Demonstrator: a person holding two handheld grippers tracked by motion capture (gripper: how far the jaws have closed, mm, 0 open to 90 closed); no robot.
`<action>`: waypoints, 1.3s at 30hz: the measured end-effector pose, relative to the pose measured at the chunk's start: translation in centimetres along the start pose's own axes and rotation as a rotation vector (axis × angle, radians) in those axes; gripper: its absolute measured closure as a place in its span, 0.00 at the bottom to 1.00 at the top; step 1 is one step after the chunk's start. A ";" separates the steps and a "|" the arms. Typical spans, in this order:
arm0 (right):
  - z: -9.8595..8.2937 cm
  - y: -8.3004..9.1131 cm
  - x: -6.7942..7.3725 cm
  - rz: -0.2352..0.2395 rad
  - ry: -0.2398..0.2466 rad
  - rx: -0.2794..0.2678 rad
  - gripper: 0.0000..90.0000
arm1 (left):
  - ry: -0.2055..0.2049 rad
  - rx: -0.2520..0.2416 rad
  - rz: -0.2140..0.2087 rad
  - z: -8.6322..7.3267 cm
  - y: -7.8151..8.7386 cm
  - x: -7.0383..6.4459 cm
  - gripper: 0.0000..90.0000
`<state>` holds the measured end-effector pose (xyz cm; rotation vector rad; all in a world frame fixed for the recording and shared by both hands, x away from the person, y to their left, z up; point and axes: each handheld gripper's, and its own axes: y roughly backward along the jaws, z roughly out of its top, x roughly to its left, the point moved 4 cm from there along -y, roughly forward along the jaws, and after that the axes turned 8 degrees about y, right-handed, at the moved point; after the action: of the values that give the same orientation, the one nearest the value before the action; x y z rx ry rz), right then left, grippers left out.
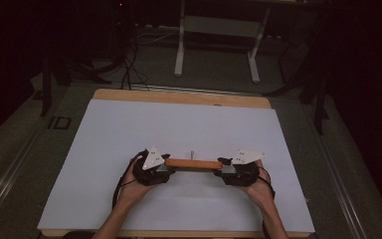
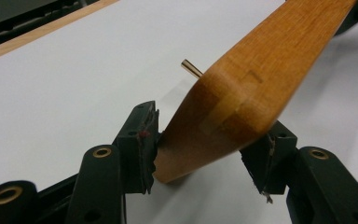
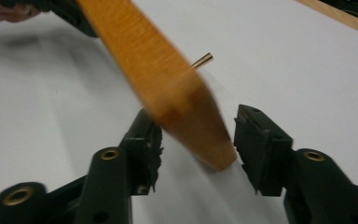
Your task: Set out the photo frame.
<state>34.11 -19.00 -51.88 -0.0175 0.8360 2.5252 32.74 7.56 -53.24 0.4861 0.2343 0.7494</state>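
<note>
A wooden hanger (image 1: 194, 164) sits w/ its long axis across the near middle of the white sheet (image 1: 129, 129), one end at each gripper. Left gripper (image 1: 165, 167) has its jaws either side of the hanger's left end; in the left gripper view the hanger end (image 2: 223, 112) touches the left pad (image 2: 144, 140), the right pad is partly hidden behind the wood, so can't tell if it's clenched or just framing it. Right gripper (image 1: 222, 167): in the right gripper view the jaws stand apart around the hanger tip (image 3: 200, 135), a gap showing by the right pad (image 3: 256, 140), so released, not gripping.

Nothing else on the sheet near the hanger. Beyond the table (image 1: 179, 96), a white desk frame (image 1: 219, 30) & cables on the floor.

The brass pin (image 2: 192, 68) shows clearly in both gripper views; the high view gives it as a faint stub (image 1: 192, 154) only. The high view alone gives both hands & the whole layout.
</note>
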 end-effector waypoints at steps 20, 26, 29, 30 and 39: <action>-0.1 0.1 -1.3 -0.040 0.031 -0.044 0.71 | -0.076 -0.012 0.018 0.0 -0.2 0.6 0.64; 0.1 -0.2 -1.5 -0.035 0.056 -0.051 0.70 | -0.069 -0.018 0.017 0.0 -0.3 0.8 0.64; 0.2 -0.4 -1.7 -0.030 0.056 -0.055 0.70 | -0.065 -0.020 0.016 0.1 -0.3 1.0 0.65; 0.2 -0.4 -1.8 -0.025 0.054 -0.060 0.70 | -0.063 -0.022 0.016 0.1 -0.4 1.0 0.65; 0.1 -1.2 -2.5 -0.008 0.025 -0.087 0.68 | -0.063 -0.024 0.005 0.1 -0.4 1.4 0.66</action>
<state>36.82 -19.17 -52.04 -0.0805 0.7336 2.5565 33.98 8.23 -53.44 0.4868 0.1650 0.7395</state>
